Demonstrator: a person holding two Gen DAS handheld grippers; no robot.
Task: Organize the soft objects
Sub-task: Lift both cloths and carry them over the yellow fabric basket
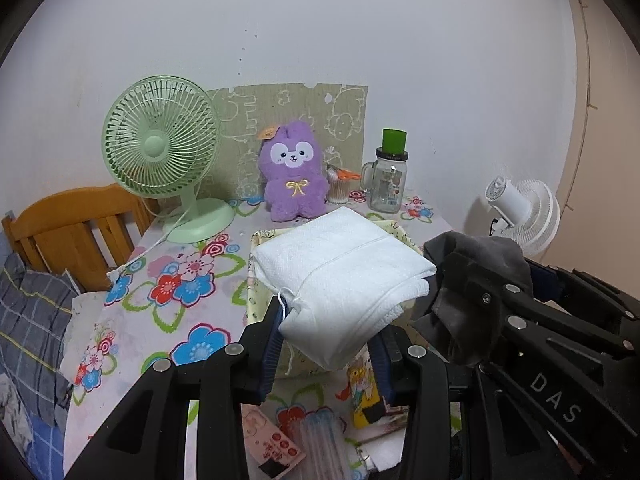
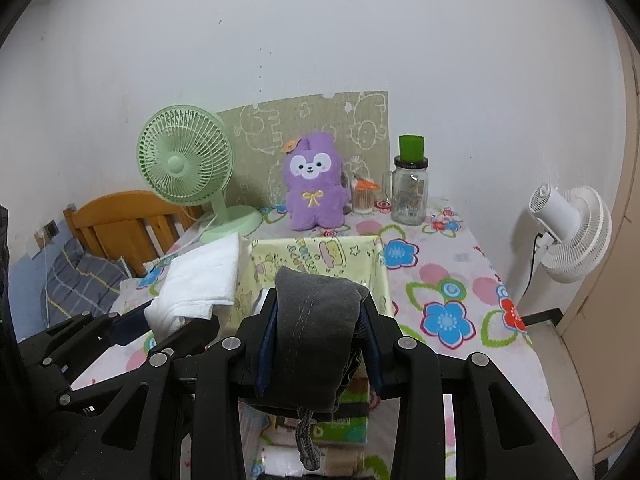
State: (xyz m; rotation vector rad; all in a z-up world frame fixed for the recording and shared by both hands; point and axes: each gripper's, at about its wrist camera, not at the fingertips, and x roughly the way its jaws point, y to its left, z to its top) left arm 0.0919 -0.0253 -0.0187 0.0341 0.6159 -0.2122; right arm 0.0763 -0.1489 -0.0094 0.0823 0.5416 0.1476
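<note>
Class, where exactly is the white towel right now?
The white towel is gripped in the left claw, held over the yellow bin, beside the grey cloth.

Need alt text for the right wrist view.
Right gripper clamps a folded grey garment above a yellow fabric bin on a floral tablecloth. Behind: purple plush, green fan, glass jar.

Even soft indoor light, sharp focus, fisheye-warped dark corners.

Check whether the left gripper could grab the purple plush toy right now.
Probably not: the left gripper is shut on the folded white towel, so its jaws are occupied, and the yellow fabric bin sits between it and the purple plush toy.
</note>
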